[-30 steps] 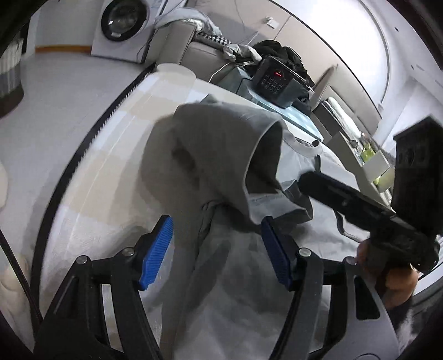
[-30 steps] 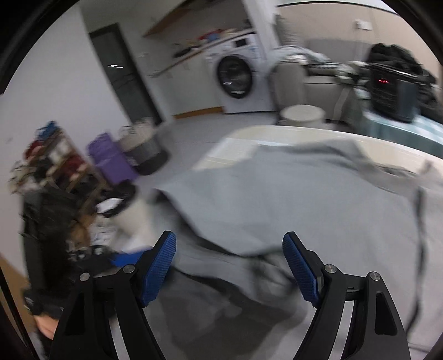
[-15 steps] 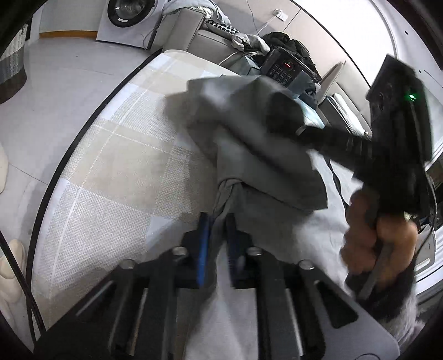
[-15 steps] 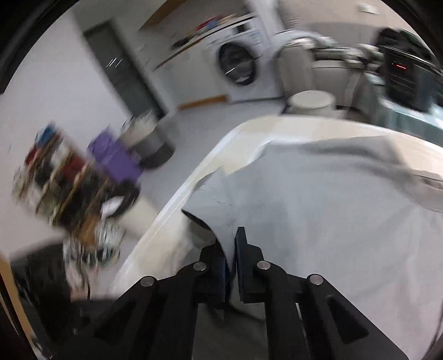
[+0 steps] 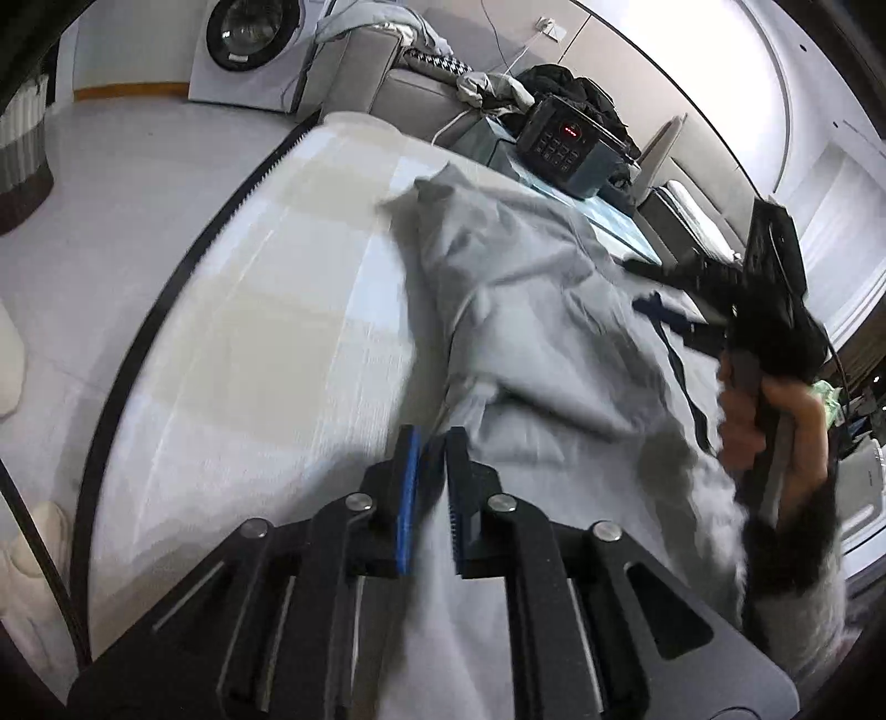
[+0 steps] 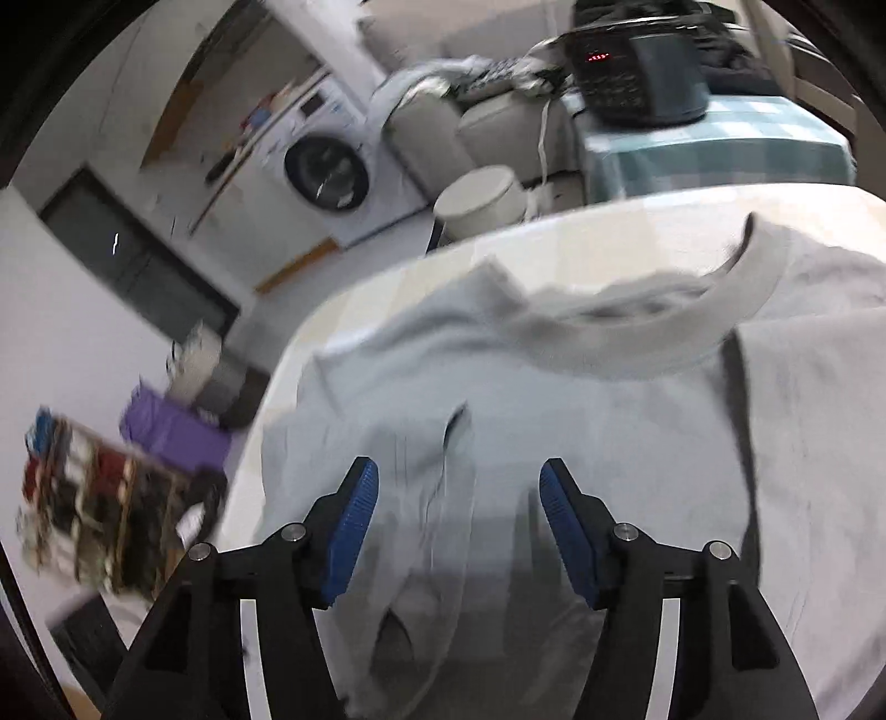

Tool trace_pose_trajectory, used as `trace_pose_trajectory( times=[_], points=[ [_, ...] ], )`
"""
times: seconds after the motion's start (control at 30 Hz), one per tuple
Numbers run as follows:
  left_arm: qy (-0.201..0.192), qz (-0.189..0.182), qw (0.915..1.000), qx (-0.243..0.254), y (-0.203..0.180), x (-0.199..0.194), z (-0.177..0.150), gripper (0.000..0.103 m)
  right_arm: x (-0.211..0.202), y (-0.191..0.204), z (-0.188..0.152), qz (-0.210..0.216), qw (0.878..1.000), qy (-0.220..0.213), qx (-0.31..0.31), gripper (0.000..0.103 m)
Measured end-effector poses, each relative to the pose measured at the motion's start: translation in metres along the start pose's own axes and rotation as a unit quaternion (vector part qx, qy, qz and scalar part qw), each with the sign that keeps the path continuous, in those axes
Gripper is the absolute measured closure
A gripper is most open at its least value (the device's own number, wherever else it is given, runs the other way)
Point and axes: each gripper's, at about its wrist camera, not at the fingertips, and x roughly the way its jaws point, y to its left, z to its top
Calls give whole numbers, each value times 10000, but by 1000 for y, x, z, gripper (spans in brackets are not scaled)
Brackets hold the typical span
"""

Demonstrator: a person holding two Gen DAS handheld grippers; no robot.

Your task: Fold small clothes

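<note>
Covering most of the round table (image 5: 232, 310), whose cloth is checked in cream and white, a grey shirt (image 5: 531, 310) lies spread and rumpled, one corner reaching toward the far rim. In the right wrist view the shirt (image 6: 581, 421) shows its ribbed collar (image 6: 692, 327) curving across the upper part, with loose folds running down toward the camera.

Behind the table stand a washing machine (image 5: 243, 44), a grey sofa (image 5: 387, 83) heaped with clothes, and a dark appliance (image 5: 570, 144) with a red display (it sits on a teal-checked cloth).

The left tongs (image 5: 429, 498) are nearly closed, a narrow slit between the blue pads, and their jaws are opening; the shirt's near edge runs into that slit, though blur hides whether the pads press on it. The right tongs (image 6: 459, 526) stand wide over the shirt, jaws opening, the fabric lying below and between the pads without touching them. In the left wrist view the right tongs (image 5: 664, 299) hover above the shirt, held by a hand (image 5: 769, 421) in a dark fuzzy sleeve.
</note>
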Motion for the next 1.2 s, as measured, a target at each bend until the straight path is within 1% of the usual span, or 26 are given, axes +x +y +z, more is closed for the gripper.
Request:
trace_pose_trajectory(
  times=[0.07,0.1,0.13,0.17,0.23,0.27,0.3,0.33,0.4,0.47,0.53,0.57,0.6,0.67,0.7,0.77,0.8,0.83,0.87,0.9,0.97,1.03,1.07,1.1,1.13,1.2],
  points=[
    [-48,-13,10000,38,-5,5,11,83,8,-2,-4,29,9996,269,17,41],
    [-22,-27,10000,63,-8,12,17,83,10,-3,-8,79,9995,314,60,41],
    [28,-15,10000,77,-11,17,21,83,6,-2,-11,83,9996,269,8,44],
    [97,-40,9999,82,-16,24,25,83,6,0,-14,94,9993,368,-19,48],
    [66,-122,9998,167,-22,29,26,89,7,6,-26,84,9985,508,-171,76],
    [10,-73,9996,287,-26,30,27,94,7,11,-31,24,9977,596,-324,81],
    [-52,-9,9992,389,-30,28,26,96,9,18,-38,-119,9964,646,-528,91],
    [-116,-44,9991,401,-30,24,25,97,10,22,-41,-123,9959,666,-592,100],
    [-287,-171,9990,290,-26,12,24,98,7,22,-45,176,9967,638,-476,100],
    [-461,-246,9983,246,-21,-4,21,98,-5,25,-48,534,9964,489,-443,100],
    [-415,-183,9987,240,-14,-13,18,98,-26,29,-54,926,9942,305,-464,101],
    [-313,-16,9992,253,-11,-14,16,98,-32,29,-56,931,9941,261,-487,101],
    [-148,284,9990,308,-9,-11,14,98,-37,29,-60,646,9959,260,-570,101],
    [50,717,9970,271,1,-7,9,98,-32,25,-67,76,9960,391,-798,100],
    [122,769,9968,180,6,-6,7,98,-29,17,-72,-67,9957,531,-759,99],
    [187,614,9978,-155,18,-7,4,97,-28,5,-74,68,9970,595,-499,93],
    [151,504,9982,-277,20,-10,4,97,-27,-1,-73,147,9978,545,-343,86],
    [80,450,9985,-313,20,-13,3,96,-28,-4,-73,183,9983,484,-264,71],
    [-20,366,9988,-329,18,-18,3,95,-26,-8,-70,223,9988,419,-155,63],
    [-65,305,9990,-332,16,-21,3,90,-25,-11,-67,269,9989,389,-23,56],
    [-110,152,9994,-307,10,-24,3,86,-19,-14,-61,472,9983,305,146,56],
    [-128,77,9996,-250,0,-27,5,85,-14,-14,-56,485,9979,280,312,56],
    [-132,22,9997,-206,-6,-27,7,85,-16,-14,-54,573,9974,207,387,56],
    [-118,-126,9997,-159,-14,-27,9,85,-20,-12,-52,775,9960,151,419,56],
    [-103,-226,9996,-139,-19,-27,10,85,-18,-9,-45,846,9953,169,446,56],
    [-21,-488,9988,-71,-38,-23,15,80,-6,-7,-40,925,9933,292,622,56]
  ],
)
